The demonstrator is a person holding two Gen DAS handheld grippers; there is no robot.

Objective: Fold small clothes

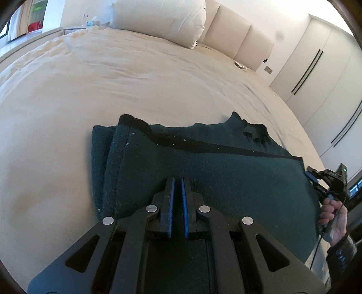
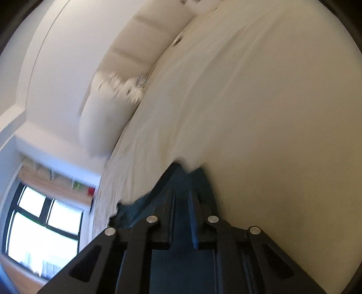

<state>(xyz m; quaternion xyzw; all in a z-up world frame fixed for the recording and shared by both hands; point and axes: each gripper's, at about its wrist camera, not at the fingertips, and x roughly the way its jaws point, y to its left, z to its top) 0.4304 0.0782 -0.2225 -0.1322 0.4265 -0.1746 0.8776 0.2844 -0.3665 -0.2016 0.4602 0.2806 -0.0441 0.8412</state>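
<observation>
Cream bed (image 1: 135,86) with pillow (image 1: 163,20), padded headboard (image 1: 237,38), white wardrobe (image 1: 316,67), bright window (image 2: 40,228).

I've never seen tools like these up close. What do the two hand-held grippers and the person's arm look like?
Each hand-held gripper is a black frame of angled bars joined by round silver pins. The left hand-held gripper has two narrow fingers lined with blue ridged pads. The right hand-held gripper looks the same. A thin cable runs past a dark sleeve.
</observation>
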